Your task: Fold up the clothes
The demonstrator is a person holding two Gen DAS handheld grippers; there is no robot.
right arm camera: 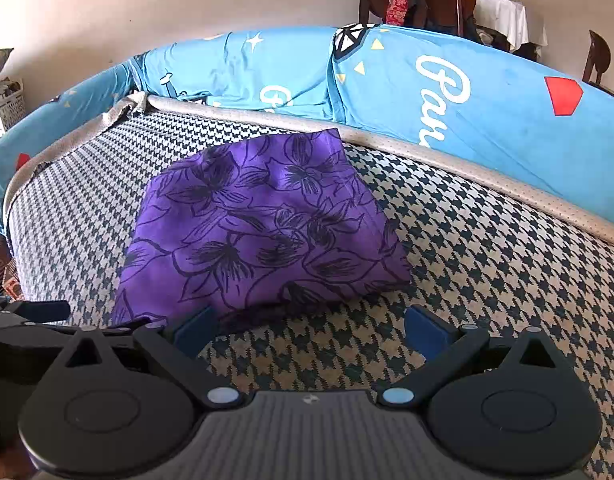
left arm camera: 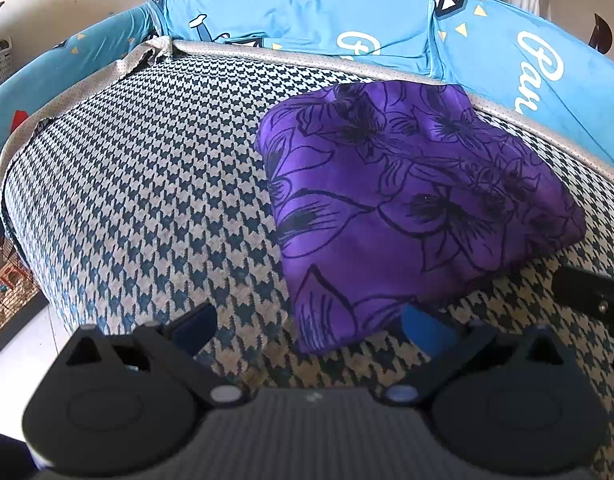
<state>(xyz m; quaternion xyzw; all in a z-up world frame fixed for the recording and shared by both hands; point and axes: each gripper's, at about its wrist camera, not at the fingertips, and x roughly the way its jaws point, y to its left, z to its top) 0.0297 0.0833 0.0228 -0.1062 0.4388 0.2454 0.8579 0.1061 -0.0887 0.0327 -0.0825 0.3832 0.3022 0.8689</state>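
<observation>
The left gripper [left arm camera: 309, 326] hangs low over the houndstooth cover [left arm camera: 139, 184], pointing forward, with its blue fingers [left arm camera: 427, 330] spread wide and nothing held between them. The near corner of the folded purple cloth [left arm camera: 407, 200] lies just in front of the gap, closer to the right finger. The rest of the cloth spreads ahead and to the right of the fingers.

The right gripper [right arm camera: 309, 326] has the same low pose, its fingers [right arm camera: 429, 332] also wide apart and empty. Here the purple cloth [right arm camera: 263, 224] lies ahead and to the left. Its near edge is just beyond the left finger, and I cannot tell if they touch.

Beyond the cloth, a grey edge strip [right arm camera: 447, 160] runs along the cover, and behind it stand light blue cushions [right arm camera: 447, 92] with white lettering. In the right view, a part of the left gripper [right arm camera: 31, 320] shows to the left of the fingers.
</observation>
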